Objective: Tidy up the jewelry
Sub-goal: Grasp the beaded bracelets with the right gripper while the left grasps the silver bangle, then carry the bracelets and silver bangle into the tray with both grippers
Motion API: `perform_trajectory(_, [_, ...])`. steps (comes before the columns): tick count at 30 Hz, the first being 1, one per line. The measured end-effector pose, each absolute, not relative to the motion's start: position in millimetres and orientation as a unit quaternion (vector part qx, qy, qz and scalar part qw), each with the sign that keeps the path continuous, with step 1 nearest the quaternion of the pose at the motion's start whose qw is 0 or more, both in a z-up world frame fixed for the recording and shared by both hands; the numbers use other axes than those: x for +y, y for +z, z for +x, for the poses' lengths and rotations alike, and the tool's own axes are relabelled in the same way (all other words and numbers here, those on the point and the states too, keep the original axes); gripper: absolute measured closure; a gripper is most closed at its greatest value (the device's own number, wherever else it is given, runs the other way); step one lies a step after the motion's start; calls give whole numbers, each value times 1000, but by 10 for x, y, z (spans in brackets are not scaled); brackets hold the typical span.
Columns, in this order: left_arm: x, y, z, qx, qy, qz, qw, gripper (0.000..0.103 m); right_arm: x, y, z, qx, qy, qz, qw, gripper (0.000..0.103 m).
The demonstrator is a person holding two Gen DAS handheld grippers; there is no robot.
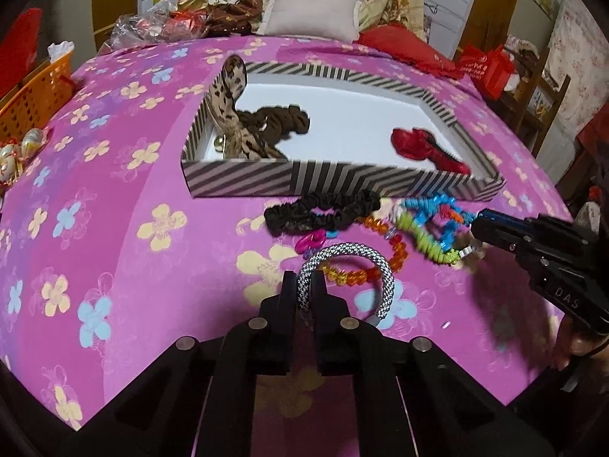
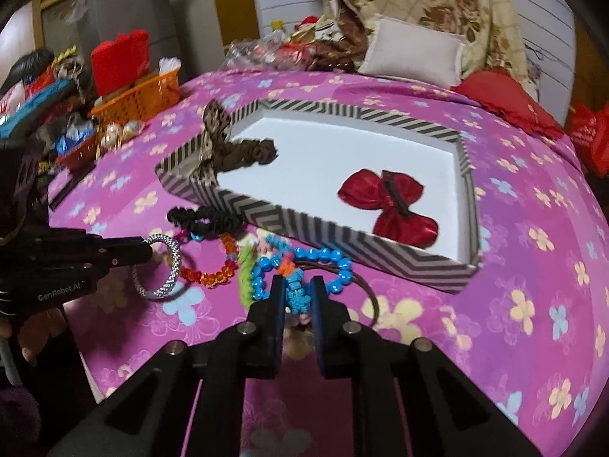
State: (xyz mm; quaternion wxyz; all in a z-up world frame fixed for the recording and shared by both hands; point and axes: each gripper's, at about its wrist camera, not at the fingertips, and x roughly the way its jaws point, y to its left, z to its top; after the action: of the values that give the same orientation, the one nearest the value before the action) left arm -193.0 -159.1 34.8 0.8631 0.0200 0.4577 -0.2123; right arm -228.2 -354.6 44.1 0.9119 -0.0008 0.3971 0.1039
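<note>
- Left gripper (image 1: 303,289) is clamped on the silver bangle (image 1: 365,262), likely to carry it to the striped box (image 1: 243,182).
- Right gripper (image 2: 298,293) pinches the blue bead bracelet (image 2: 323,262), separating the tangle on the bed (image 1: 114,228).

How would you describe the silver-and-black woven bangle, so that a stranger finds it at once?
On the pink flowered bedspread, look in front of the striped shallow box. The silver-and-black woven bangle lies nearest the viewer, pinched by the left gripper. Unlike the orange bead bracelet beside it, it is one thick, speckled ring.
</note>
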Motion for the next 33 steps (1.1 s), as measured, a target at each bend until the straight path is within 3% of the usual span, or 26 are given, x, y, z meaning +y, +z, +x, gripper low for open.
perform_trajectory(18, [-1519,732,-2032,417,-220,4,882,103,-3536,1011,-2504,333,108,15,937,90])
perform_trajectory(33, [-1506,757,-2060,410,-207,11,888,103,-3565,1050,-2546,331,103,15,938,90])
